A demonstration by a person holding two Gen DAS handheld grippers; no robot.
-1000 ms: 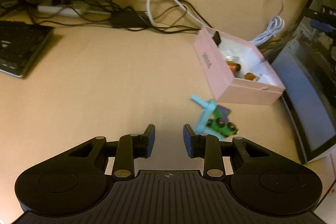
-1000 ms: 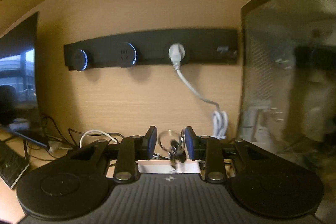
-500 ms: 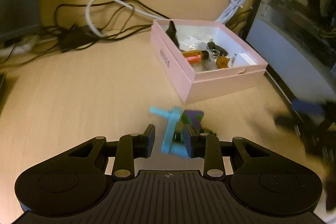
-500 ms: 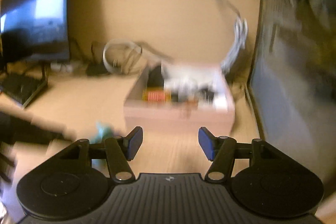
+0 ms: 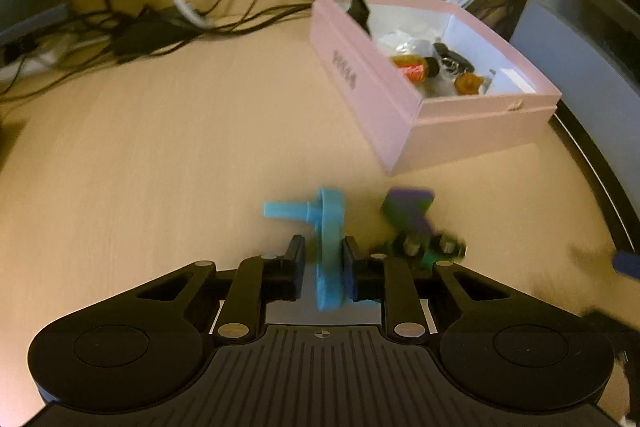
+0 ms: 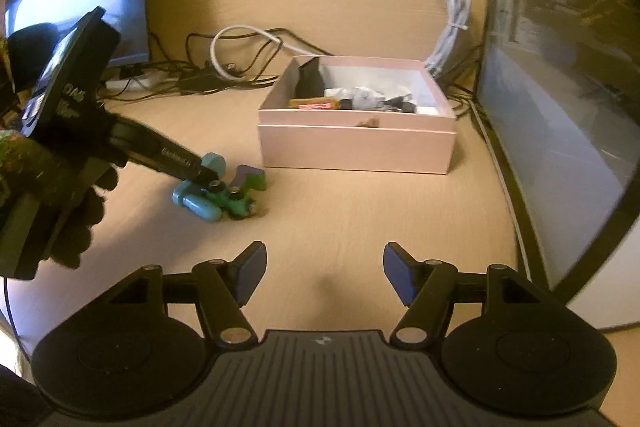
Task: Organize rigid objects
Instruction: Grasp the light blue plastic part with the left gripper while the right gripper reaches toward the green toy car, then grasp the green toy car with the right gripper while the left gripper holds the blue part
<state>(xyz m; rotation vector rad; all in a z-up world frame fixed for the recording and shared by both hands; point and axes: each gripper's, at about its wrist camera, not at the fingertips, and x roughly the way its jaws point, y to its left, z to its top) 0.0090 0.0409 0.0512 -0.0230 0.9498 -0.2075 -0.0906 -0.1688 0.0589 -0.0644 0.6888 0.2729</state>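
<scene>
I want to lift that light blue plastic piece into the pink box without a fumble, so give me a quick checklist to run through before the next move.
1. Light blue piece sits between the left gripper fingers: ok.
2. Both pads pressing on it: cannot tell; one finger looks against it, a gap shows at the other.
3. Green and purple toy clear of the grasp: not ok, it lies right beside the blue piece, possibly touching.
4. Pink box open: ok, no lid; small items cover part of its floor.
5. Right gripper out of the way: ok, open, holding nothing, away from the toys.
</scene>
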